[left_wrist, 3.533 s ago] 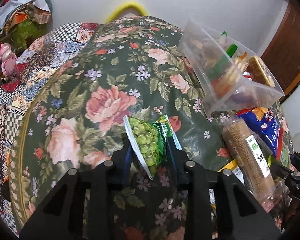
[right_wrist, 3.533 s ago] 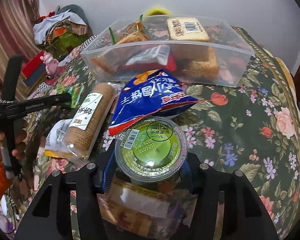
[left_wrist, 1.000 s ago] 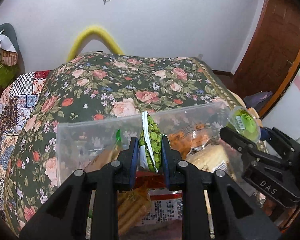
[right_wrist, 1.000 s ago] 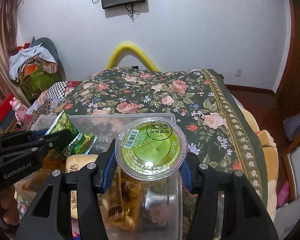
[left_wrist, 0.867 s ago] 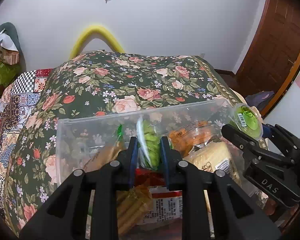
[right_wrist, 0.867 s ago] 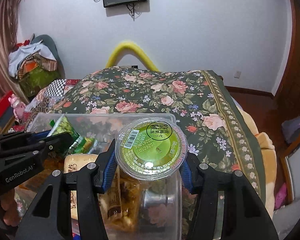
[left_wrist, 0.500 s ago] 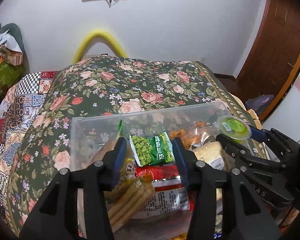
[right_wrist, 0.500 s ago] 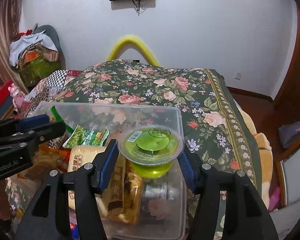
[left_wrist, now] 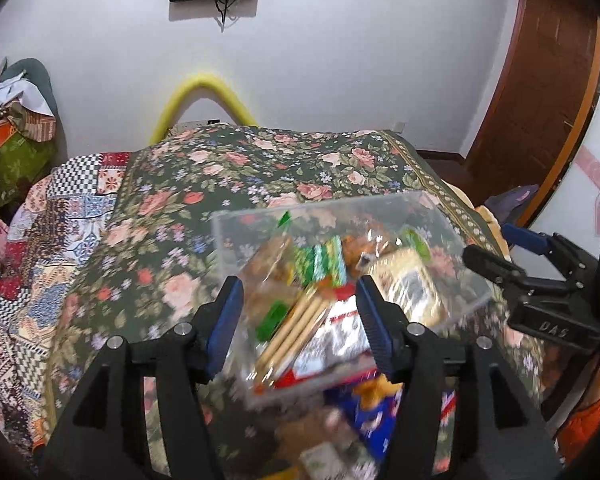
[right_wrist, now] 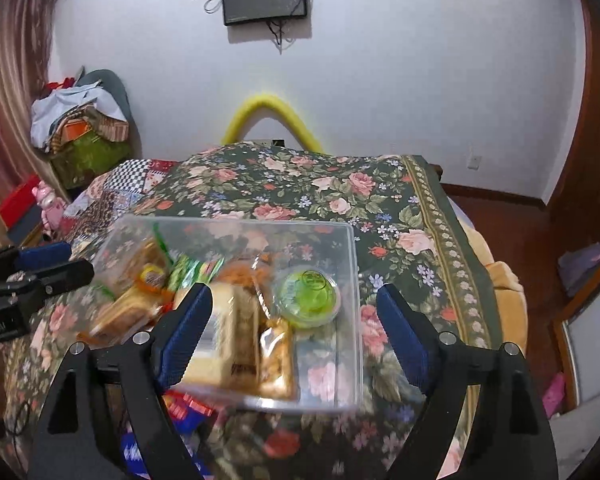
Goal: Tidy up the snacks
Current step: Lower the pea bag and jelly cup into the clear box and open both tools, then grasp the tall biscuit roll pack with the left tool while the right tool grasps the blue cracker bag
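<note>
Our left hand-held gripper (left_wrist: 300,320) and right hand-held gripper (right_wrist: 294,326) gape empty, mid-frame above the bin (right_wrist: 352,280); we risk knocking it.

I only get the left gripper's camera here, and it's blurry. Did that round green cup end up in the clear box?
Observer: Yes. The right camera shows the green jelly cup lying inside the clear box, near its right wall.
Operator: Is the other gripper holding anything?
Observer: No. The right gripper is wide open with nothing between its fingers.
Operator: And the green pea packet?
Observer: The right camera shows the pea packet in the box too, left of the cup, beside a pale biscuit pack.
Operator: Is the box full?
Observer: Not quite. Its front right corner, below the cup, is bare; the floral cloth shows through the bottom.
</note>
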